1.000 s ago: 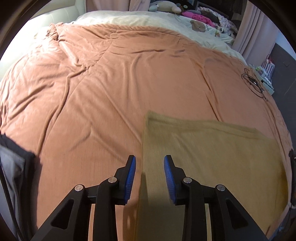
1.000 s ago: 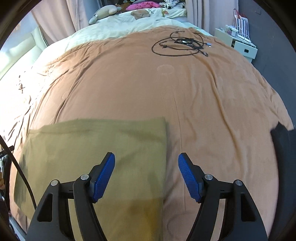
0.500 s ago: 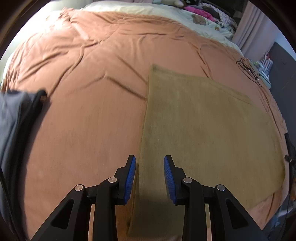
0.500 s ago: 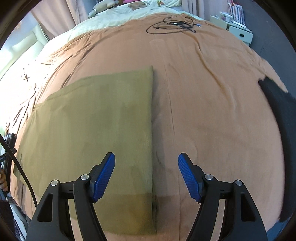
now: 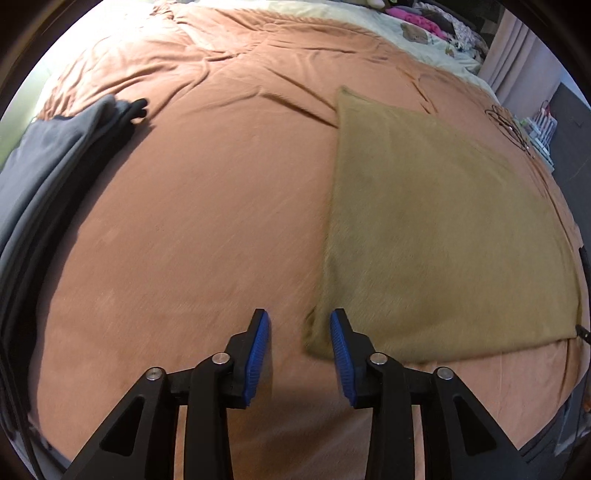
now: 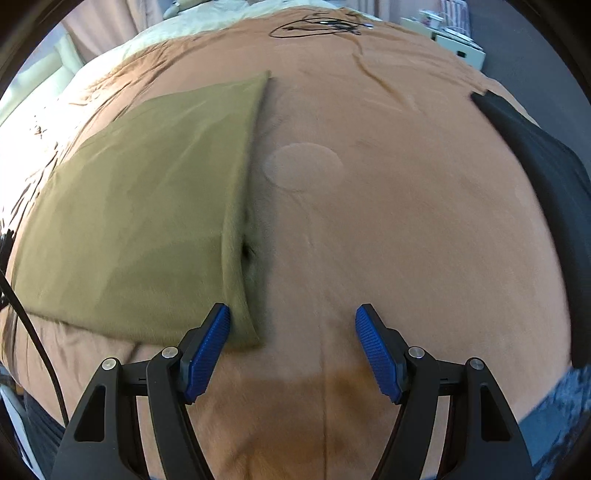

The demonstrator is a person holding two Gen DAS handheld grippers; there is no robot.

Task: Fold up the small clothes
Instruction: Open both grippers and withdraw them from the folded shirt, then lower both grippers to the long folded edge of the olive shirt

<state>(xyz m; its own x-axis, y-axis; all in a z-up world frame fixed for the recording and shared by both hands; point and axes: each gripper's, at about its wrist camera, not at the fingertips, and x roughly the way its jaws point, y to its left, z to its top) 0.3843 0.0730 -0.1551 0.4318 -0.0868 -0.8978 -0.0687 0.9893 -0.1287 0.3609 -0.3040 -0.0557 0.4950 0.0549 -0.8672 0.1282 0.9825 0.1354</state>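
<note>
- Lining up for another fold, by the look of it: olive cloth [image 5: 436, 229] already lying as a flat doubled rectangle on the rust-orange bed cover [image 5: 207, 206], with both tools poised at its near corners.
- Left gripper [image 5: 299, 347] parted a modest way, holding nothing, its right-hand blue pad just at the cloth's near left corner, the other over bare cover.
- Right gripper [image 6: 291, 350] spread much wider, also empty, its left pad touching or just over the cloth's near right corner.
- Next move probably calls for dropping onto both near corners, closing on all layers together, then carrying that edge away toward the far edge without dragging the lower layer.
- Looks soft, matte and smooth, few wrinkles; right-hand edge in the right wrist view reads as a rounded fold with a small dark gap partway along, so layers could slip apart if pinched shallowly.
- Dark grey garments [image 5: 48, 177] off to the left, a black one [image 6: 543, 177] to the right, a cable [image 6: 317, 26] well beyond.
</note>
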